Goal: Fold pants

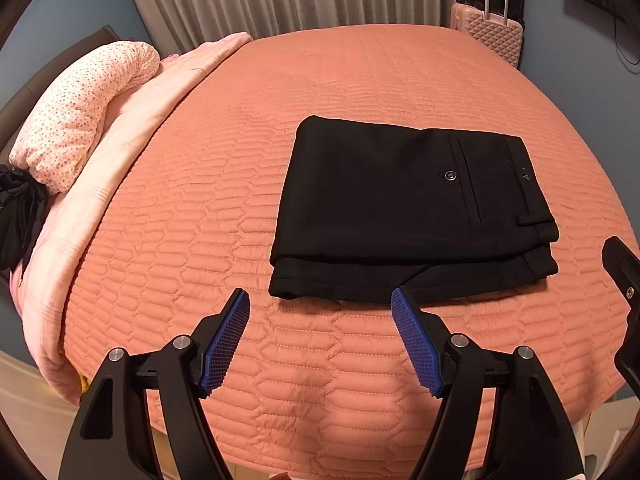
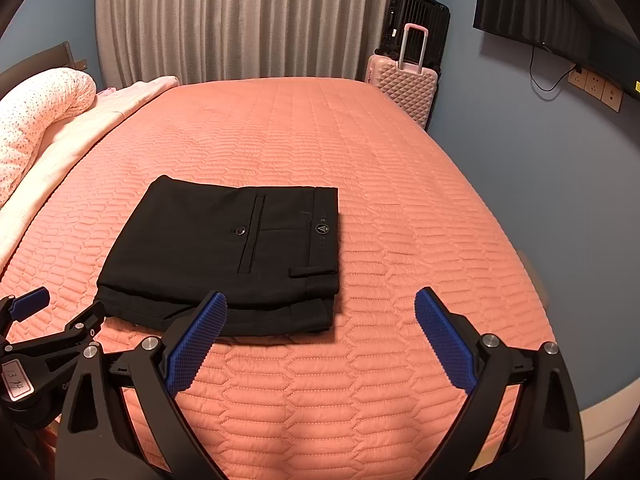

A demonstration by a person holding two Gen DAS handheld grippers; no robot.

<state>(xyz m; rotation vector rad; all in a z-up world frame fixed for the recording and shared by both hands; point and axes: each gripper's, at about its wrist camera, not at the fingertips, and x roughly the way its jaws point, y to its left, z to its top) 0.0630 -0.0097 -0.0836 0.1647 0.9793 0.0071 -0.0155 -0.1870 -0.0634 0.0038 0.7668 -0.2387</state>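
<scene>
Black pants lie folded into a flat stack on the orange quilted bed, back pocket and button facing up. They also show in the right wrist view. My left gripper is open and empty, hovering just in front of the stack's near edge. My right gripper is open and empty, in front of the stack's right corner. The left gripper's side shows at the left of the right wrist view. Part of the right gripper shows at the right edge of the left wrist view.
The orange quilt covers the bed. A pale pink blanket and floral pillow lie along the left. A dark cloth hangs at far left. A pink suitcase and a black one stand beyond the bed. Curtains hang behind.
</scene>
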